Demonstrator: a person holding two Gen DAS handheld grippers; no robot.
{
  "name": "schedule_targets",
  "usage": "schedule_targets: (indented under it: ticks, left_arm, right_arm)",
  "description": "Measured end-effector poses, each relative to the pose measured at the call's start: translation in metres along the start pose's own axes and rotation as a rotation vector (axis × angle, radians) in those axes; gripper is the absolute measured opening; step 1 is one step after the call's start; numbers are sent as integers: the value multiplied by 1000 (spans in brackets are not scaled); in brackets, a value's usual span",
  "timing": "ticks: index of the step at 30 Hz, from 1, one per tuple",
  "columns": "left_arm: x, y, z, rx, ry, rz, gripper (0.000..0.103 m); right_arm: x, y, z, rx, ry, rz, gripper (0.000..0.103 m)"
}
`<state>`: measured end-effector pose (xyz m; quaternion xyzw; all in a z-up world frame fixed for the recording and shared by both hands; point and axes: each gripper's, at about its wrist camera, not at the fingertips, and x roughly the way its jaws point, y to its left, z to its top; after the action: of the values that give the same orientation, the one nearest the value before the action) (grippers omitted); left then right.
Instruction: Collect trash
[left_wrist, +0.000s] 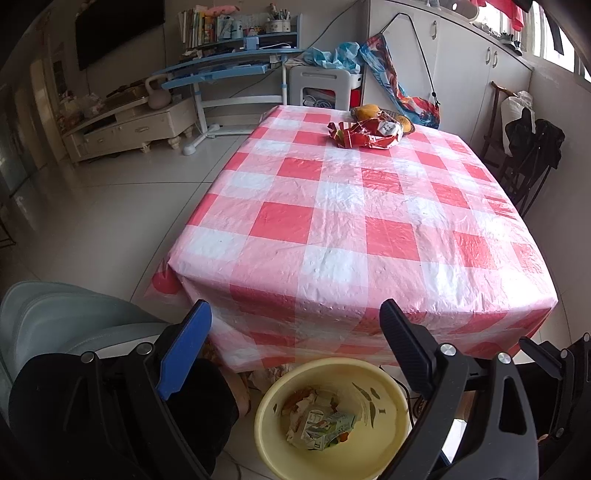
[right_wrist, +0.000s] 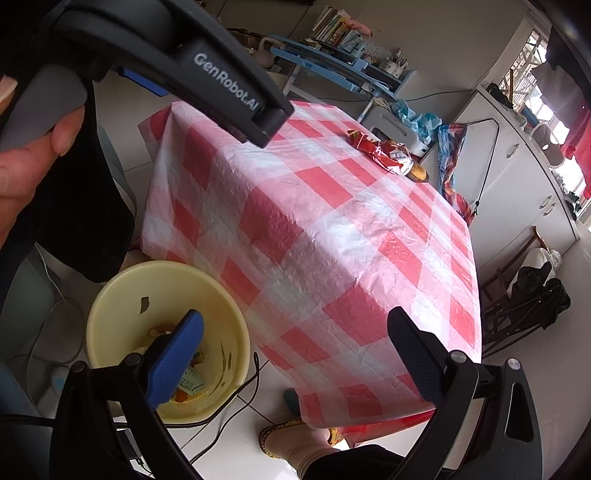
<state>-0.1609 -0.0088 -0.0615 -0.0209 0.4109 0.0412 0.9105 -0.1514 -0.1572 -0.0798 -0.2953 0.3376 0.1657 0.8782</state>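
**Checked table, bin at its near edge**

From the left wrist view, a pale TV cabinet (left_wrist: 129, 127) stands at ten o'clock, a blue desk (left_wrist: 229, 68) at eleven, white cupboards (left_wrist: 461, 62) at one. The red-and-white checked tablecloth (left_wrist: 351, 221) fills the centre; a crumpled red wrapper (left_wrist: 364, 134) lies at its far end, touching yellow fruit (left_wrist: 367, 110). The yellow bin (left_wrist: 332, 417), at six o'clock on the tiled floor, holds a carton and scraps. The left gripper (left_wrist: 295, 354) hangs spread wide and empty above it; the right gripper (right_wrist: 295, 354) is likewise wide, holding nothing.
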Motion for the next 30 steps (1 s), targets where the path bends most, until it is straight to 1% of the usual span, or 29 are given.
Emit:
schedule_targets:
  ticks: [30]
  left_arm:
    - [0, 25, 1, -77, 14, -37, 90]
  right_arm:
    - [6, 14, 13, -19, -25, -17, 95]
